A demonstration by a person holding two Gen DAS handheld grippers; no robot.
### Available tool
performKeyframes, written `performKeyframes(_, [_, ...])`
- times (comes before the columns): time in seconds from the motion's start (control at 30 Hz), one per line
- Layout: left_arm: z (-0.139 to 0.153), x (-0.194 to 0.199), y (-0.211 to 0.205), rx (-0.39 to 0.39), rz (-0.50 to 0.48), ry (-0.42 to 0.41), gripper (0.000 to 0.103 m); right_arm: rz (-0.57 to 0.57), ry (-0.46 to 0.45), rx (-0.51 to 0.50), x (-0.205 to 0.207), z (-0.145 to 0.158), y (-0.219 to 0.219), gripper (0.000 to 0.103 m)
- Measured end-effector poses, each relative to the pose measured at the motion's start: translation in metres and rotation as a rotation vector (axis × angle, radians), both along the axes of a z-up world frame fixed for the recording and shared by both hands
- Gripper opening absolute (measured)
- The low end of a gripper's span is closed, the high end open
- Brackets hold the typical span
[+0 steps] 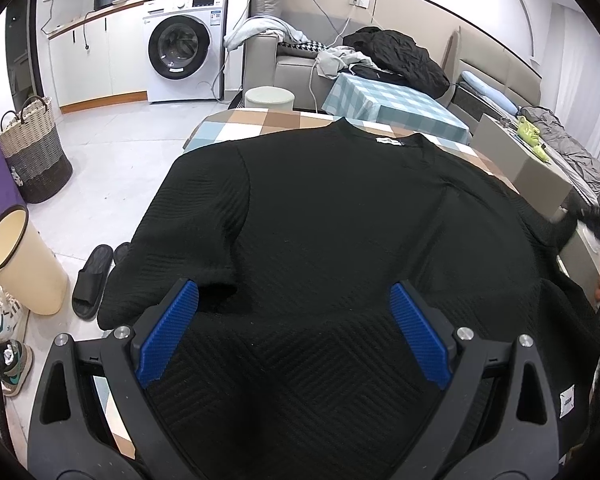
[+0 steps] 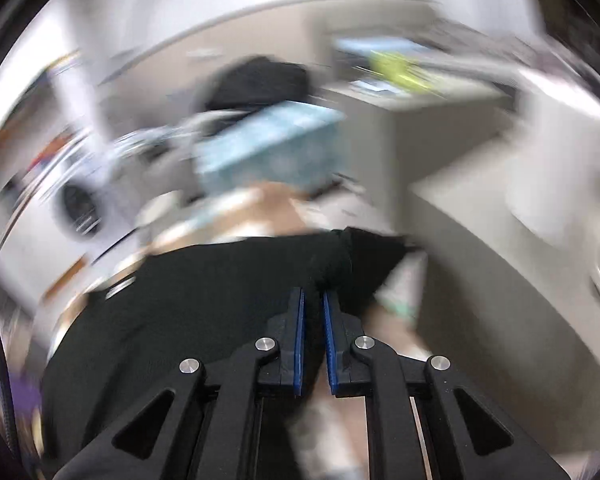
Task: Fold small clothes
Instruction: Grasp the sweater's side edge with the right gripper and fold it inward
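A black textured short-sleeved top (image 1: 332,216) lies spread flat on a checked table (image 1: 256,122), neck at the far end. My left gripper (image 1: 294,292) is open above its lower hem, blue pads wide apart, holding nothing. In the blurred right wrist view my right gripper (image 2: 314,296) is shut on the top's right sleeve (image 2: 352,264) and holds it lifted off the table. That gripper shows at the right edge of the left wrist view (image 1: 598,222).
Left of the table on the floor stand a cream bin (image 1: 20,260), black slippers (image 1: 92,280), sneakers and a woven basket (image 1: 34,152). A cardboard box (image 1: 528,164) sits at the table's right. A washing machine (image 1: 184,48) and sofa stand behind.
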State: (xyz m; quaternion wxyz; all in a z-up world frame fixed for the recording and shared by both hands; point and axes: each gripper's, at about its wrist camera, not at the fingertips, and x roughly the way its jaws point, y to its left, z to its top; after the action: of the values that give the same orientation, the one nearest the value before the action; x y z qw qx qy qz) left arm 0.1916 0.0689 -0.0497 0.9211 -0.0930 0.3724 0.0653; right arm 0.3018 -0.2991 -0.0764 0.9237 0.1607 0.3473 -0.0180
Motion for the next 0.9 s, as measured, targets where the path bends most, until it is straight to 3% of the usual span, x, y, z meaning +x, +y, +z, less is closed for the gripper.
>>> performKeyframes(0.07, [-0.001,-0.005,0.004,0.001,-0.002,0.0,0.096,0.215,-0.043,-0.046,-0.002,0.013,0.041,0.009])
performKeyframes(0.13, [-0.001,-0.007,0.004,-0.004,-0.002,0.001,0.096,0.419,-0.016,-0.045,-0.007,0.014,0.079,0.009])
performKeyframes(0.23, [-0.003,-0.009,0.003,-0.006,-0.005,0.007,0.096,0.532,0.075,-0.035,-0.014,0.003,0.098,0.023])
performKeyframes(0.3, [-0.003,-0.01,0.002,-0.002,-0.008,0.007,0.096,0.503,0.091,-0.017,-0.02,-0.001,0.089,0.042])
performKeyframes(0.43, [-0.002,-0.013,0.005,-0.003,-0.005,0.004,0.096,0.316,0.227,-0.082,-0.021,-0.023,0.049,0.043])
performKeyframes(0.5, [-0.003,-0.014,0.007,0.001,0.001,0.007,0.096,0.282,0.29,-0.046,-0.022,-0.038,0.034,0.043])
performKeyframes(0.63, [-0.005,-0.015,0.012,0.003,0.018,0.018,0.096,0.3,0.323,0.05,-0.014,-0.053,0.026,0.044])
performKeyframes(0.73, [-0.006,-0.017,0.015,0.008,0.031,0.024,0.096,0.298,0.342,0.059,-0.005,-0.062,0.027,0.043])
performKeyframes(0.77, [-0.006,-0.018,0.017,0.01,0.035,0.026,0.096,0.296,0.347,0.067,-0.004,-0.065,0.027,0.039])
performKeyframes(0.8, [-0.007,-0.019,0.02,0.014,0.043,0.029,0.096,0.291,0.332,0.061,-0.003,-0.066,0.028,0.022])
performKeyframes(0.9, [-0.007,-0.021,0.029,0.013,0.075,0.035,0.096,0.279,0.296,0.044,0.002,-0.067,0.03,0.008])
